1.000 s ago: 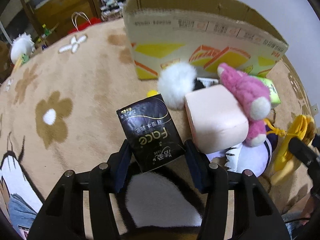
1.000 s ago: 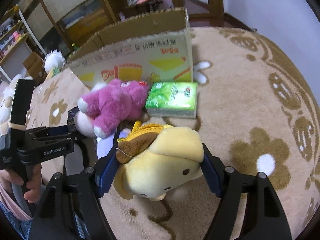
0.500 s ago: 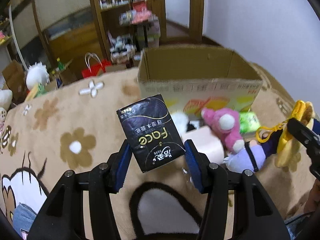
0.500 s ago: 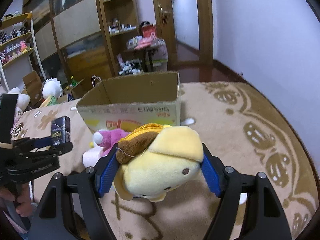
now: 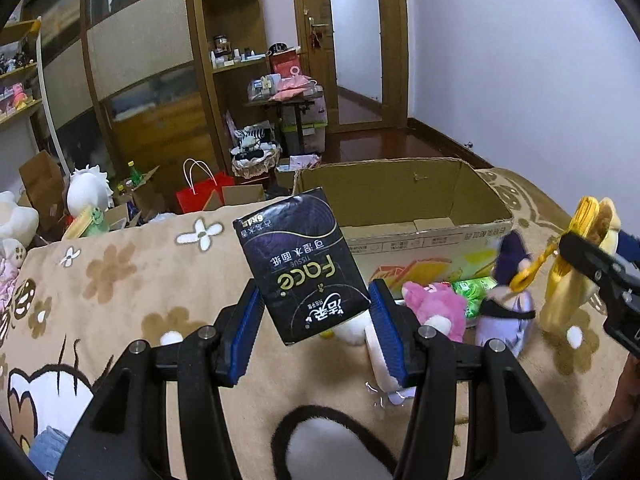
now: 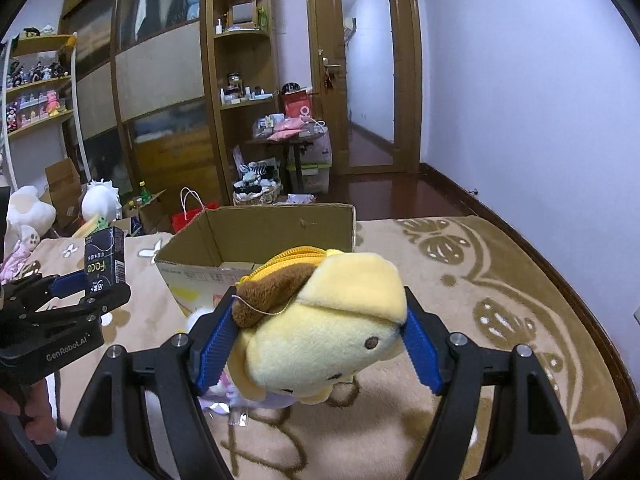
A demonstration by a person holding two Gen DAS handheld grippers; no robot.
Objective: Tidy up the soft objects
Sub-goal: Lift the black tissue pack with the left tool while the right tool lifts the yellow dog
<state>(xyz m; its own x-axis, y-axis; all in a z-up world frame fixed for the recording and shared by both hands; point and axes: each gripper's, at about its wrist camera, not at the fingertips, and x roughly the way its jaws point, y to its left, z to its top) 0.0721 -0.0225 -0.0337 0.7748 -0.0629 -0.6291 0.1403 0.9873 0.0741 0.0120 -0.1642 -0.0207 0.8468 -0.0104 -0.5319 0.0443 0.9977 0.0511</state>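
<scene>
My left gripper is shut on a black tissue pack marked "Face", held up above the beige carpet. My right gripper is shut on a yellow plush pouch with a brown ear and an orange zip. An open cardboard box stands ahead on the carpet, its inside looking bare. In front of the box lie a pink plush, a purple plush, a green tissue pack and a white plush, partly hidden behind my left fingers. Each gripper shows in the other's view.
The beige flower-pattern carpet covers the surface. Beyond its far edge are a red bag, white plush toys, open cartons and wooden shelves. A white wall runs along the right. A hand grips the left tool.
Both grippers rose and tilted upward with their loads still held. The box's inside and the room behind came into view, and the toys on the carpet dropped lower in the picture.
</scene>
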